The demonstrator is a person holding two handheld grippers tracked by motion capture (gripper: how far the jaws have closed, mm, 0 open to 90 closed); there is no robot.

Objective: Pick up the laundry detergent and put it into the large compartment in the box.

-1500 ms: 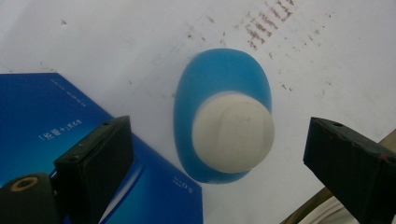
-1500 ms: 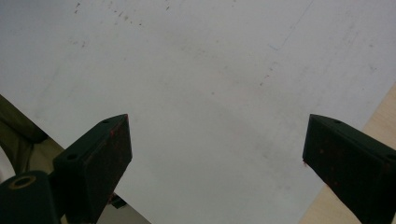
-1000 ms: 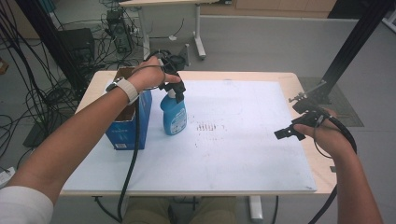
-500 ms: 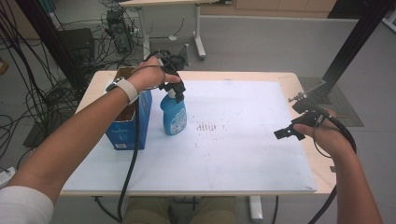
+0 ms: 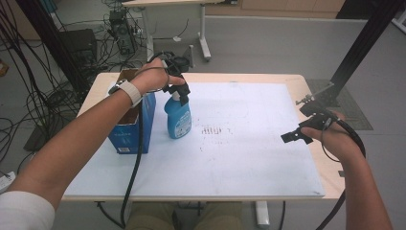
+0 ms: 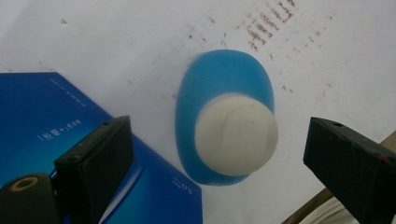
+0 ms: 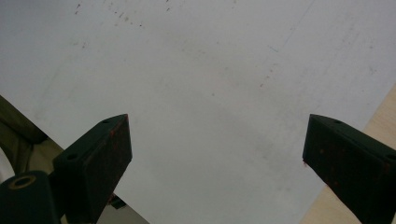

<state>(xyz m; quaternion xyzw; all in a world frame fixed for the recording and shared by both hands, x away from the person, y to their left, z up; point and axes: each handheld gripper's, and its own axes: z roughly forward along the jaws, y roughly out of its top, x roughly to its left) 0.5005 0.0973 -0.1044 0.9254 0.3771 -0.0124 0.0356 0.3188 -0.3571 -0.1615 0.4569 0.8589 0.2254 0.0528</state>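
White board (image 5: 249, 158); left claw (image 6: 219, 154) wide, straddling spray bottle (image 6: 226, 116).

From above, the left gripper (image 5: 178, 87) covers the spray bottle (image 5: 178, 117) head, so can't see its trigger. The bottle label's too small to read. In the left gripper view the blue box (image 6: 56, 121) runs off the lower-left frame edge.

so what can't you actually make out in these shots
- Spray bottle head: in the high view the left gripper and hand cover it.
- Blue box contents: in the high view the forearm crosses its open top.
- Box print: too small in the left gripper view.
- Brown marks on the white board: too small.
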